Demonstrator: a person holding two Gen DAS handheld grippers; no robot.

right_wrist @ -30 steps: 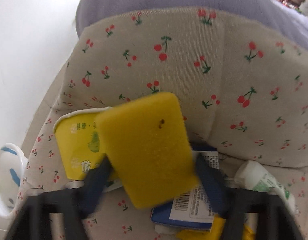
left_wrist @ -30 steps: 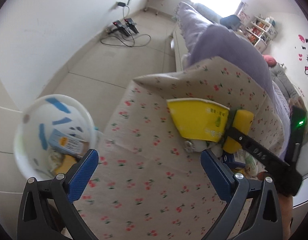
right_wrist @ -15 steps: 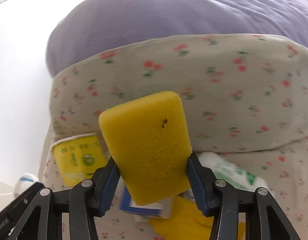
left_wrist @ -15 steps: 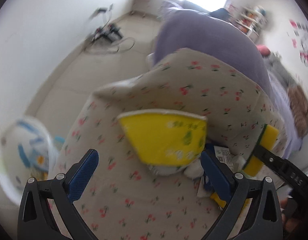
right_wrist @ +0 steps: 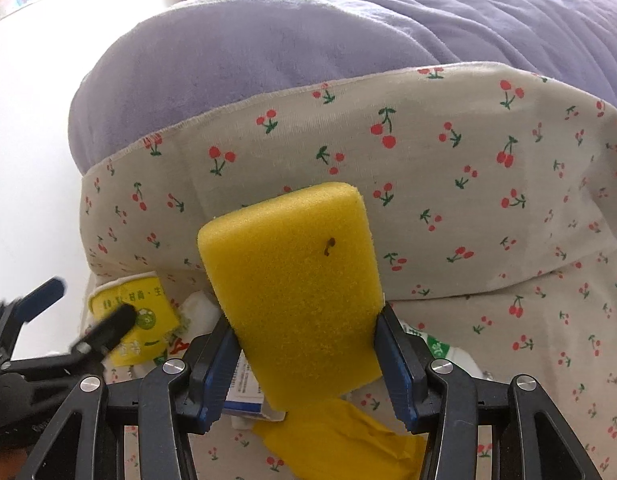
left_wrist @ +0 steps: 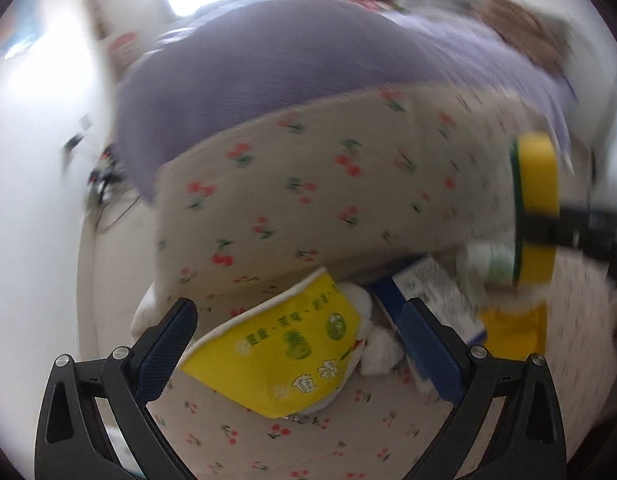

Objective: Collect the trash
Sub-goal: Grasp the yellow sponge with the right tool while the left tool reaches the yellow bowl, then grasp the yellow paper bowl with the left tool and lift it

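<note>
A yellow paper cup (left_wrist: 284,352) lies on its side on the cherry-print cloth (left_wrist: 308,184), in line with the gap of my open left gripper (left_wrist: 298,312), whose blue pads stand wide on either side of it. My right gripper (right_wrist: 304,328) is shut on a yellow sponge (right_wrist: 292,280) and holds it upright above the pile. The left wrist view shows the sponge (left_wrist: 536,184) at the far right, with a green backing. The cup (right_wrist: 132,320) and the blurred left gripper (right_wrist: 48,320) appear at the left of the right wrist view.
Behind the cup lie crumpled white tissue (left_wrist: 376,348), a blue-and-white box (left_wrist: 428,292), a white-and-green bottle (left_wrist: 488,260) and a yellow wrapper (left_wrist: 516,332). A purple quilt (right_wrist: 308,52) bulges behind the cloth. White wall and floor lie to the left.
The left gripper has swung and rolled away from the white bin toward the pile, so the cup now lies between its fingers. The right gripper has lifted the sponge a little higher.
</note>
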